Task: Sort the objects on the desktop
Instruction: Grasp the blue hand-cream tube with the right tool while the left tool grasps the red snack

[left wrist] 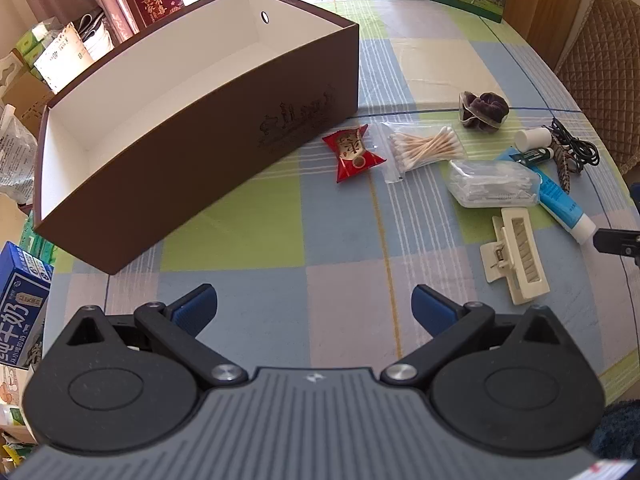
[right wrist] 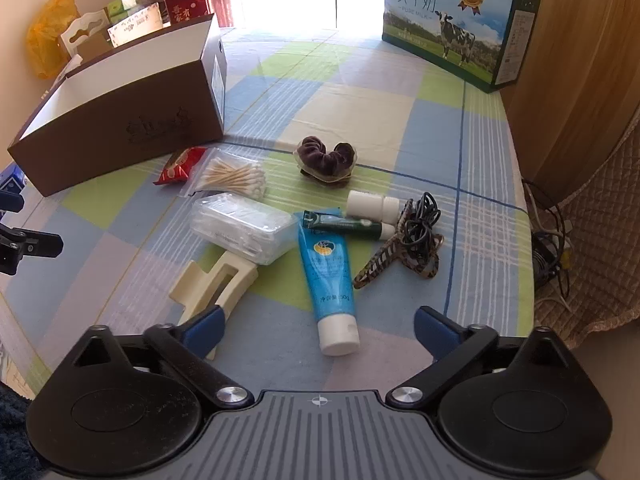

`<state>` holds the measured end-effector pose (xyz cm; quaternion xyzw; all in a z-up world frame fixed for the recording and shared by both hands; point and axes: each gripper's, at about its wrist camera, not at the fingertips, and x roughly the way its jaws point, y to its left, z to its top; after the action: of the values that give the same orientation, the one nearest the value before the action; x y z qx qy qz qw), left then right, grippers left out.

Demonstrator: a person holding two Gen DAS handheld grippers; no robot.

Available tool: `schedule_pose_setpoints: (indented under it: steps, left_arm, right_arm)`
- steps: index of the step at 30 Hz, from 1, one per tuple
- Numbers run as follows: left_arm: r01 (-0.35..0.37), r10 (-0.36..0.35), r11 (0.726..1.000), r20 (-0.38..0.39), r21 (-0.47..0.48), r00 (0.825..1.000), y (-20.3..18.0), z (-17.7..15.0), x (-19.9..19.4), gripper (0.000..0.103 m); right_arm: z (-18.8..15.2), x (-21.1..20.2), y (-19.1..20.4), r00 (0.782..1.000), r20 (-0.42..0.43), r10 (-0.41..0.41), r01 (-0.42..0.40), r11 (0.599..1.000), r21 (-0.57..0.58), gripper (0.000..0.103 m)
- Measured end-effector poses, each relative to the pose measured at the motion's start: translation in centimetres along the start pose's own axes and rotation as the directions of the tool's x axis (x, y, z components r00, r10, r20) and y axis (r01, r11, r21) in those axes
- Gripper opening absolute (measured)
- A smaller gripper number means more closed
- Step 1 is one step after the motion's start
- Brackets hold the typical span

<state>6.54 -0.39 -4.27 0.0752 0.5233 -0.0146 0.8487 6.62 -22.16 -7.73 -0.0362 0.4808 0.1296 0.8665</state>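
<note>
Hovering over the checked tablecloth (right wrist: 360, 96), both grippers are seen w/ blue pads spread wide and nothing between them: left gripper (left wrist: 314, 308) over bare cloth, right gripper (right wrist: 318, 330) just above the white cap of the blue tube (right wrist: 326, 276). The brown box (left wrist: 192, 160) stands far left, open-topped, white inside; its near-left inner corner is hidden by its own wall, so contents there can't be told. Right of the box, a red snack packet (left wrist: 352, 154), bagged cotton swabs (left wrist: 424, 148), a clear plastic case (left wrist: 492, 184) & a cream hair claw (left wrist: 516, 256) are laid out; the claw's near end is partly covered by the right gripper's left pad in the right wrist view. A dark scrunchie (right wrist: 326, 158), green tube (right wrist: 346, 224), white bottle (right wrist: 370, 204) & tangled cable (right wrist: 422, 216) lie farther right. The milk carton (right wrist: 452, 28) is cut off at top in the left view.
</note>
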Motion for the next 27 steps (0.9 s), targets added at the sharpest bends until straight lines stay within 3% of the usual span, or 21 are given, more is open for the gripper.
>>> schedule_pose_setpoints:
  steps: [2, 7, 15, 17, 27]
  left_arm:
    - [0.006, -0.006, 1.0, -0.006, -0.001, 1.0, -0.1, 0.3, 0.5, 0.102]
    - [0.018, -0.018, 1.0, -0.006, 0.007, 1.0, -0.3, 0.9, 1.6, 0.102]
    - [0.037, -0.037, 0.999, -0.004, 0.033, 0.999, -0.9, 1.8, 3.2, 0.102]
    - [0.044, -0.044, 0.998, -0.004, 0.037, 0.999, -1.0, 1.9, 3.5, 0.102]
    - [0.069, -0.067, 0.996, -0.025, 0.049, 0.997, -1.2, 2.0, 4.7, 0.102]
  right_arm:
    - [0.0, 0.7, -0.2, 1.0, -0.006, 0.006, -0.005, 1.0, 0.007, 0.082]
    - [0.1, 2.7, -0.6, 1.0, -0.013, 0.013, -0.013, 1.0, 0.022, 0.057]
    - [0.1, 5.1, -1.0, 0.999, -0.033, -0.007, 0.008, 1.0, 0.023, 0.04]
    - [-0.2, 5.4, -1.0, 0.999, -0.039, -0.021, 0.021, 1.0, 0.017, 0.029]
    - [-2.3, 3.5, -1.2, 0.993, -0.117, 0.012, -0.017, 0.999, -0.038, 0.027]
